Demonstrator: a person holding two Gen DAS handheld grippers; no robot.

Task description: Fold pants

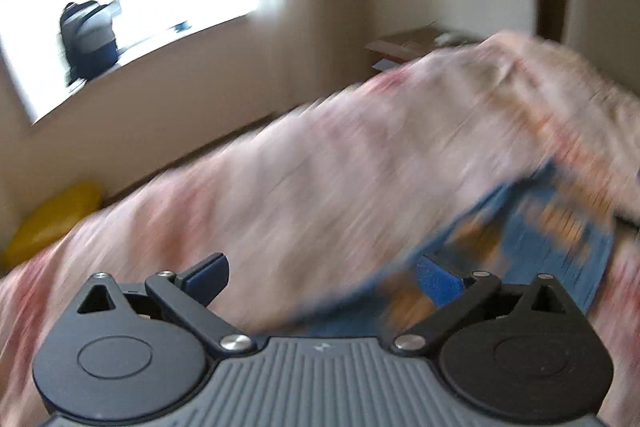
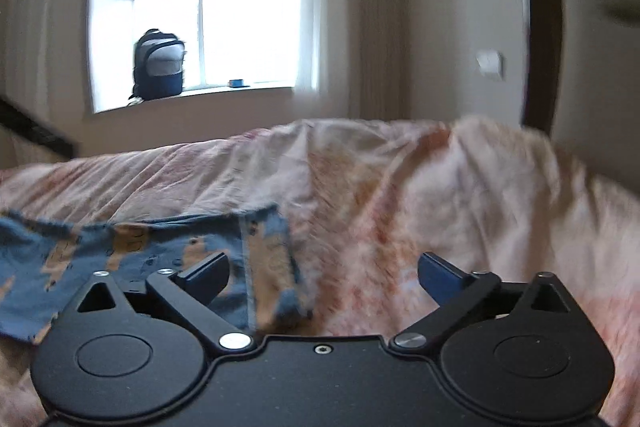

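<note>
Both tools, left (image 1: 322,277) and right (image 2: 322,277), gape wide and empty above the blue-and-tan patterned fabric pants (image 2: 136,259), spread on the pink mottled bedspread (image 2: 440,211), presumably flat for folding.

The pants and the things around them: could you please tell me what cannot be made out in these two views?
- Pants, right wrist view: the left edge of the frame and the right gripper body hide part of them; the full shape is unknown.
- Pants, left wrist view: motion blur smears the print and the edges.
- Small blue object on the windowsill, right wrist view: too small to identify.
</note>
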